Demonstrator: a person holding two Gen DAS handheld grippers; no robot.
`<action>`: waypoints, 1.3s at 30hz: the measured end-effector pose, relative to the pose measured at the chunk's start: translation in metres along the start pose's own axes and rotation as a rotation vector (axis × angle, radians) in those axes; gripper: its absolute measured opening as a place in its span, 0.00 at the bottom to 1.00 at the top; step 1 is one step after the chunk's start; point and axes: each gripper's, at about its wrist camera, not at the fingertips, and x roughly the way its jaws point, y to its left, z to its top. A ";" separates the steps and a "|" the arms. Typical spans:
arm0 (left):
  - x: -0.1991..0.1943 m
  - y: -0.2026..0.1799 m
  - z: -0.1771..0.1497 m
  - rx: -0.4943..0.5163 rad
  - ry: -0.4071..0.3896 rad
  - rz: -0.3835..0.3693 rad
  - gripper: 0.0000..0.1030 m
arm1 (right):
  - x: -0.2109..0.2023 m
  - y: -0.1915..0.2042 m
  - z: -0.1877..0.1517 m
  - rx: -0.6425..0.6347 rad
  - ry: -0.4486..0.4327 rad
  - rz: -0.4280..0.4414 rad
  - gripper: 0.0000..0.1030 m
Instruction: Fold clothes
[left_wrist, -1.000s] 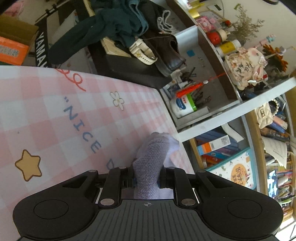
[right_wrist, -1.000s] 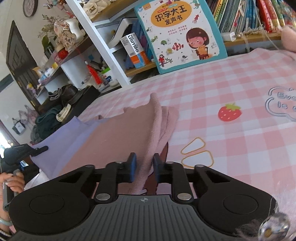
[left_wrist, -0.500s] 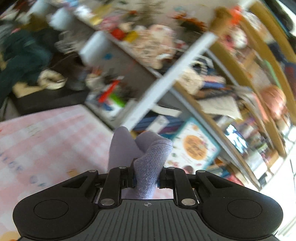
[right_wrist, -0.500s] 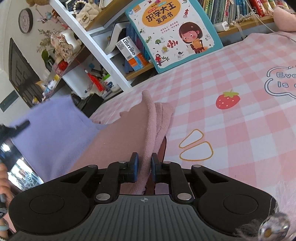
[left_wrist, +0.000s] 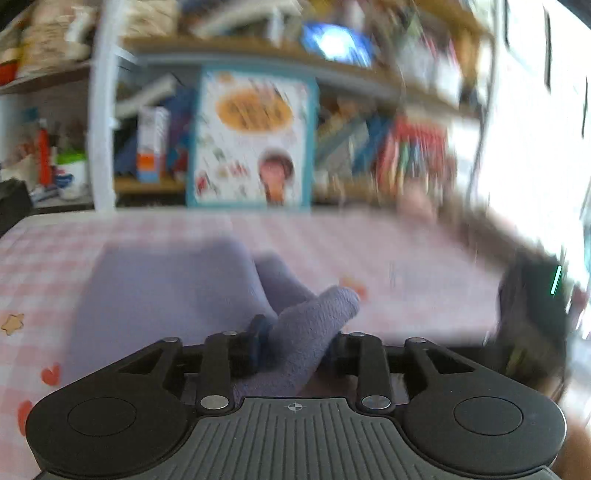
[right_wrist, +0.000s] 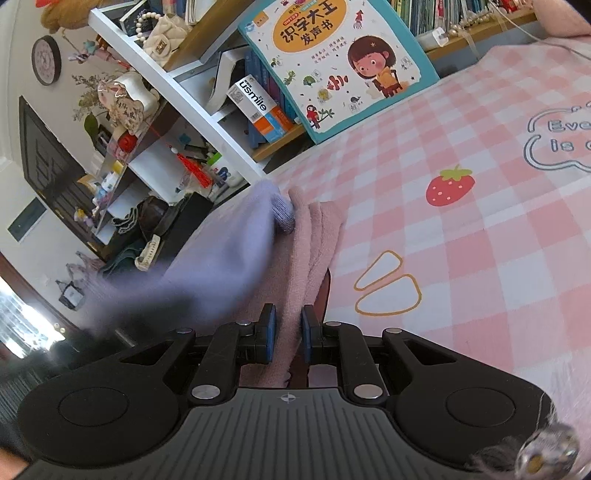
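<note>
Lilac knit, the purple garment (right_wrist: 236, 243), has swung across within the last second: the left gripper (left_wrist: 295, 339), jaws clamped on its bunched edge, carried it from the bed's shelf-side edge over the pink garment (right_wrist: 317, 236). The right gripper (right_wrist: 288, 332) pinches the pink cloth, jaws nearly closed. That looks like a fold under way. No containers hold clothes.

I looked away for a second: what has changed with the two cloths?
The left hand-held gripper swung the lavender cloth across, over the pink cloth. The right hand-held gripper stayed clamped on the pink cloth, lying on the checked sheet.
</note>
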 end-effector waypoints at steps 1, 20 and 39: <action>0.000 -0.003 -0.004 0.015 -0.003 0.002 0.41 | -0.001 -0.002 0.001 0.010 0.003 0.005 0.15; -0.068 0.079 -0.005 -0.100 -0.149 -0.067 0.73 | -0.017 0.021 0.019 0.103 0.024 0.166 0.58; -0.055 0.092 -0.021 -0.043 -0.096 -0.052 0.47 | 0.010 0.058 -0.003 -0.272 -0.020 -0.084 0.23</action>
